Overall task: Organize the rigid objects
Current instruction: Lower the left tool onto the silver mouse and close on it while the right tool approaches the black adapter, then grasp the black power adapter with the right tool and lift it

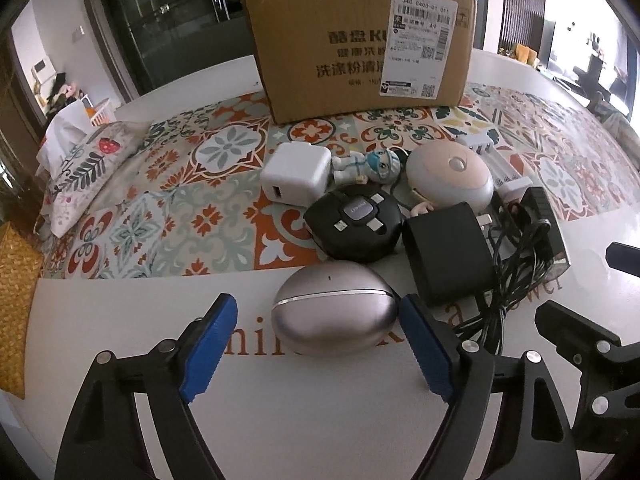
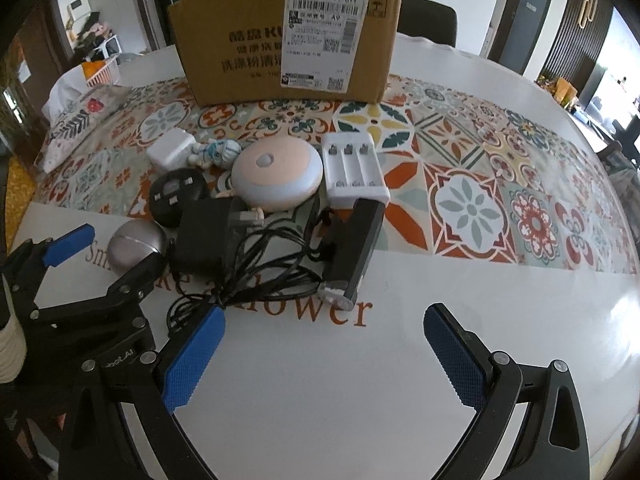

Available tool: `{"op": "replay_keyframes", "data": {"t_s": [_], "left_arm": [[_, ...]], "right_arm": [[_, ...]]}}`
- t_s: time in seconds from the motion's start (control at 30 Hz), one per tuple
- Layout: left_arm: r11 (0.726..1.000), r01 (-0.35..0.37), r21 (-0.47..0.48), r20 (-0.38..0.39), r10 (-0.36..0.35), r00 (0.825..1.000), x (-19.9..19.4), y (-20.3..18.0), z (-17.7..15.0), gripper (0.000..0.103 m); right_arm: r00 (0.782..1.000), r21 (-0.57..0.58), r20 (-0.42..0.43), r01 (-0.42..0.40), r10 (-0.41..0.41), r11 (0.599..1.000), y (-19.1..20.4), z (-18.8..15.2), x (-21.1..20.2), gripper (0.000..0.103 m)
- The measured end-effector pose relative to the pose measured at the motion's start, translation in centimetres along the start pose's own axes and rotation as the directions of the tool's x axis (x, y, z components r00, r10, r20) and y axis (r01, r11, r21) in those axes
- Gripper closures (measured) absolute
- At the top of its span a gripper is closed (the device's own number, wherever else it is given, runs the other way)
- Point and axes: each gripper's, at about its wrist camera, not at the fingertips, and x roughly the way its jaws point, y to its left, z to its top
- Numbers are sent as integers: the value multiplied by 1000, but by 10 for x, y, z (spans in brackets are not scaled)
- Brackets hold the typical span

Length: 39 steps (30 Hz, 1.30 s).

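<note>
Silver egg-shaped case (image 1: 334, 320) sits nearest me in the pile before the cardboard box (image 1: 360, 48), between my left tongs (image 1: 320, 344), not yet pinched. Right tongs (image 2: 320, 356) gape empty. Next: close gently.

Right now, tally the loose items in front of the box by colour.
White: 2, cube charger and battery charger.
Black: 3, round cable hub, power adapter, slim block.
Silver: 1, oval case.
Pink: 1, round lamp.
Blue-white: 1, figurine.
Total: 8.

White table (image 2: 480, 320) — patterned mat (image 2: 460, 184), gadgets, box (image 2: 240, 60).
</note>
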Motion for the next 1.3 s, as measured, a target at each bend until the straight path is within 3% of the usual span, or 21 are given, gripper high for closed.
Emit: {"op": "replay_keyframes", "data": {"t_s": [0.37, 0.57, 0.83, 1.1, 1.3], "left_arm": [[999, 41, -18, 22, -41, 999, 7, 0, -1, 27], [994, 97, -48, 32, -95, 995, 9, 4, -2, 38], [994, 105, -34, 44, -104, 994, 7, 9, -4, 38], [995, 97, -34, 81, -94, 992, -12, 22, -3, 38], [995, 80, -57, 109, -74, 991, -28, 41, -4, 38]], "right_arm": [[1000, 2, -15, -9, 9, 1000, 0, -3, 9, 2], [1000, -9, -15, -9, 9, 1000, 5, -2, 9, 2], [1000, -44, 0, 7, -7, 999, 13, -1, 5, 4], [998, -78, 63, 31, -26, 996, 23, 7, -11, 10], [992, -111, 125, -22, 36, 994, 41, 18, -26, 15]]}}
